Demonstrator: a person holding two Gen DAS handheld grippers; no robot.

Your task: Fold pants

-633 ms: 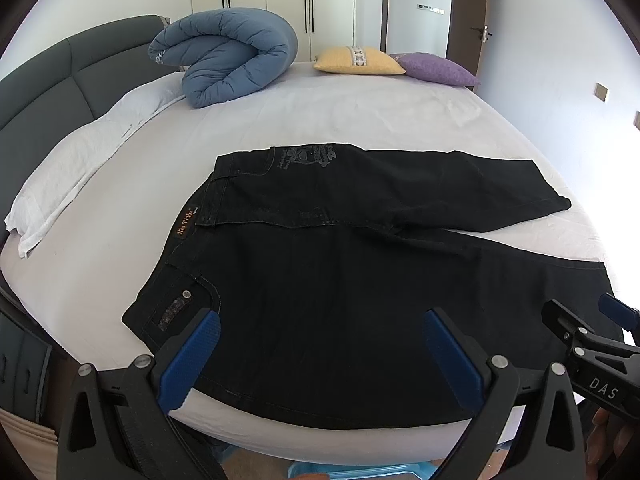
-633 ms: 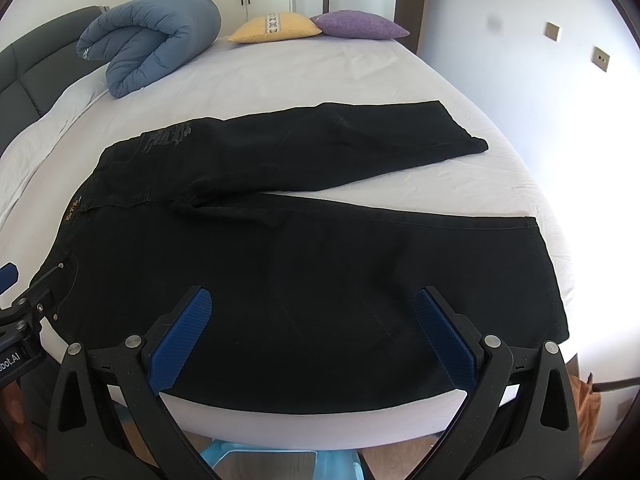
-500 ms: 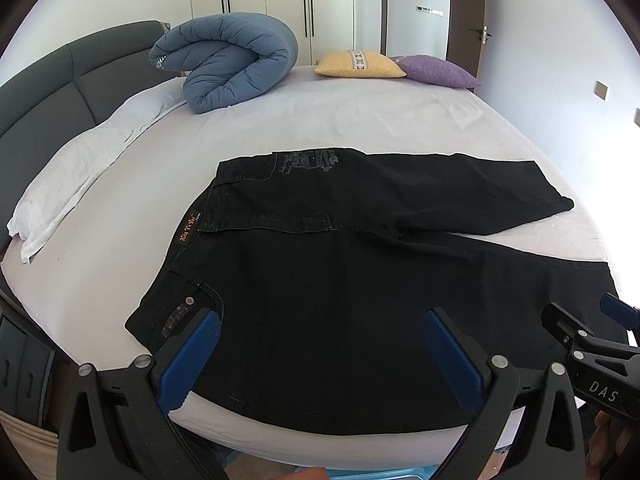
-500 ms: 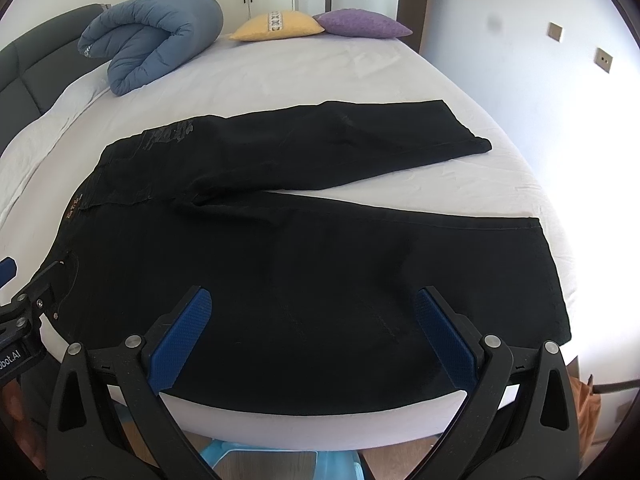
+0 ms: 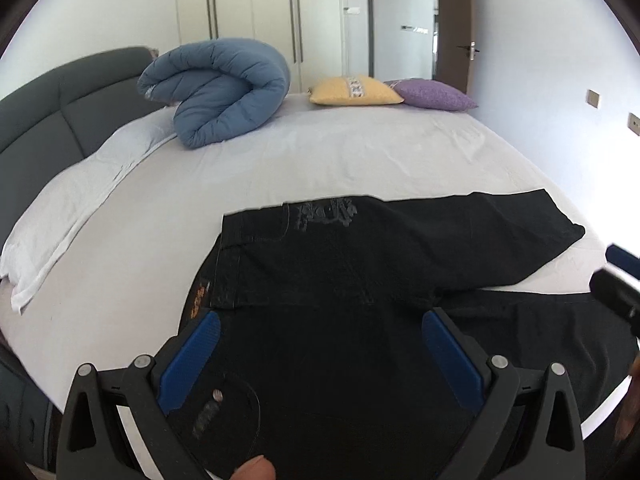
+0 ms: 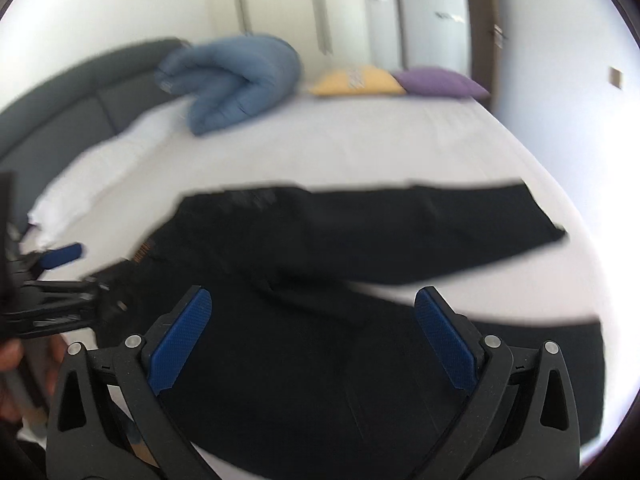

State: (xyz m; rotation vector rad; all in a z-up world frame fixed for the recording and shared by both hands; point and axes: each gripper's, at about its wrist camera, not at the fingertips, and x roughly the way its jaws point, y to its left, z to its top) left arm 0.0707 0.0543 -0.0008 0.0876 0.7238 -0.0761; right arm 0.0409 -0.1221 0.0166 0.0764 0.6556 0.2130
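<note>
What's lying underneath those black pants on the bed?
The black pants lie spread on a white sheet that covers the bed, visible on every side of them. Whatever is directly beneath the fabric is covered, so I cannot tell if anything else is there.

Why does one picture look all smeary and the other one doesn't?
The right wrist view is smeared by motion blur: the black pants and blue duvet have fuzzy edges, and white glare washes out its right side. The left wrist view is sharper; stitching shows on the pants. Both bend the bed round, fisheye style.
</note>
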